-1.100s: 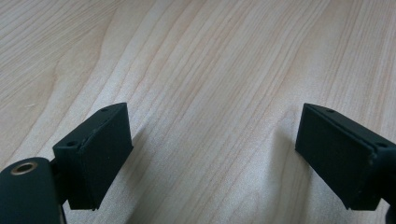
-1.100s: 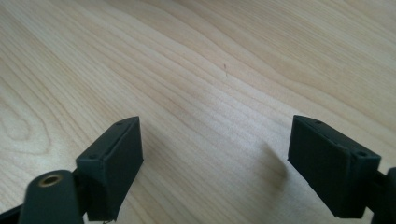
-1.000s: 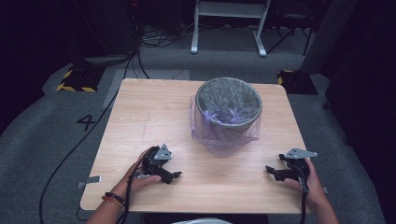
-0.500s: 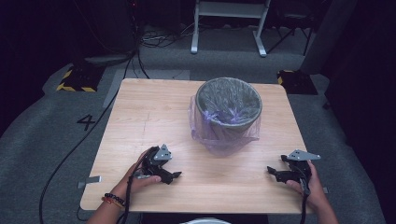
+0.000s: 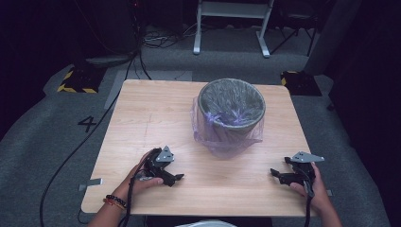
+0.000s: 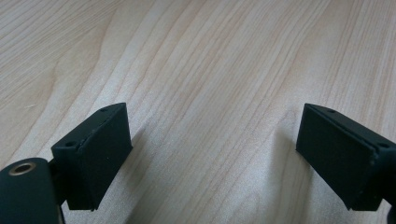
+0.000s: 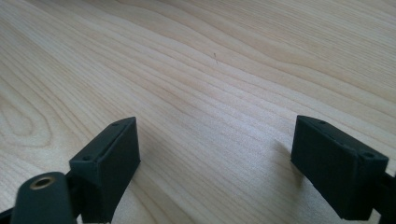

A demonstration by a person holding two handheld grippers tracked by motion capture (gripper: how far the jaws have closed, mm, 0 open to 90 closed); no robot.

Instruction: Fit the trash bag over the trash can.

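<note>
My left claw (image 5: 176,178) rests low on the table (image 5: 156,118), near its front edge, and my left hand (image 5: 142,176) wraps it from behind. Its jaws stand wide apart with nothing between them; in the left gripper view they frame bare wood grain, and the pads (image 6: 95,156) sit just above the boards. Ahead of this claw and off to its right stands the bin (image 5: 231,108), a round grey one lined with a thin purple bag (image 5: 222,142) that spills over the rim and hangs down its side. Between claw and bin lies an open strip of tabletop. To the claw's left the wood runs free to the table's side edge.

My right claw (image 5: 275,174) is also released, jaws spread with only wood between them in the right gripper view, one pad (image 7: 109,165) casting a shadow on the boards. My right hand (image 5: 312,184) grips it from the outer side, close to the table's front right corner, so the edge is near behind it and to its right. The bin is ahead of this claw and to its left, well apart. The two claws face each other across a broad bare stretch of the front of the table. A cable (image 5: 71,151) trails from the table's left down over the grey carpet (image 5: 42,156).
</note>
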